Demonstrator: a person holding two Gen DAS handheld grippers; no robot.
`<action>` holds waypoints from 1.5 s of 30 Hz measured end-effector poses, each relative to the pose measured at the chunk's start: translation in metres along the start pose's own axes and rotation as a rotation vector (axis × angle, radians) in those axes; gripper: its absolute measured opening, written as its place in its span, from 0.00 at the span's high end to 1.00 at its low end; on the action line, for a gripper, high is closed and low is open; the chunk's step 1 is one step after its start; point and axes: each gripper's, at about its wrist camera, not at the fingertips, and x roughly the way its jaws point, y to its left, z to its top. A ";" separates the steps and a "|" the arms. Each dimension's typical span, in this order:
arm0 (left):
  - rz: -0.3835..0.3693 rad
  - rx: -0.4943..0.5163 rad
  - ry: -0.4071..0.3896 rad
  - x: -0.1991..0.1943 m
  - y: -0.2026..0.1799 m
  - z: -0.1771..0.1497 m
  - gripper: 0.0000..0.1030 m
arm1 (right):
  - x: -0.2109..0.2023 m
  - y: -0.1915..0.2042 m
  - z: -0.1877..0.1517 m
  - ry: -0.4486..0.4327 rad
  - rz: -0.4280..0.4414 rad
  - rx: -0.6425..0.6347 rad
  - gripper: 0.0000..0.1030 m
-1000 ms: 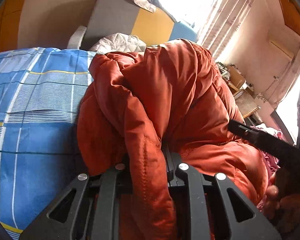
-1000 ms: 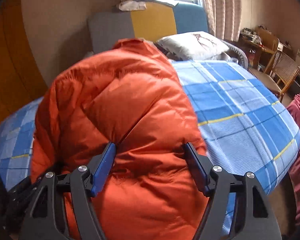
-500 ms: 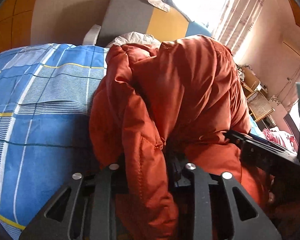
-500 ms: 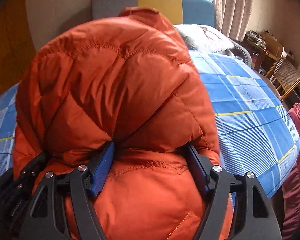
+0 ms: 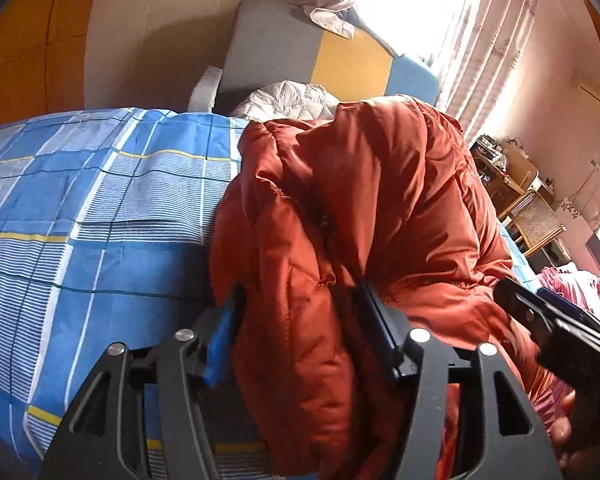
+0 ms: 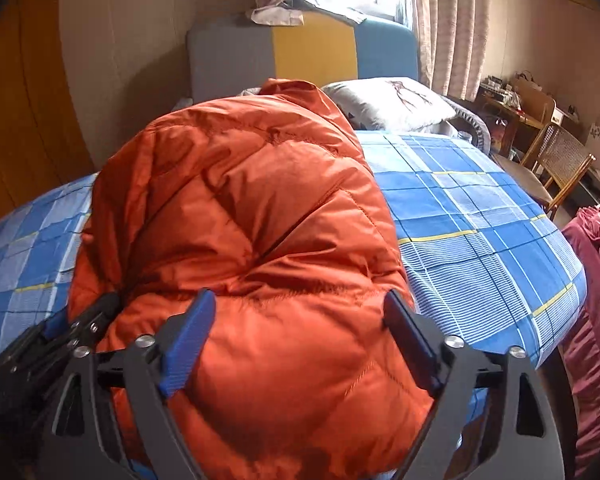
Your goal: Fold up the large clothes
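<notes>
An orange padded jacket (image 6: 256, 240) lies bunched on the blue checked bedspread (image 6: 480, 216), its long axis running away toward the headboard (image 6: 300, 52). The left gripper (image 5: 300, 328) has just been opening, a fold loose between its jaws. The right gripper (image 6: 300, 320), also widening, straddles the puffy bulk; whether its pads press is unclear. The jacket's near edge is cut off.
</notes>
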 end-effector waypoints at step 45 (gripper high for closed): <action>0.197 0.118 -0.176 -0.119 -0.042 -0.054 0.02 | -0.098 -0.022 -0.060 -0.091 -0.076 -0.015 0.03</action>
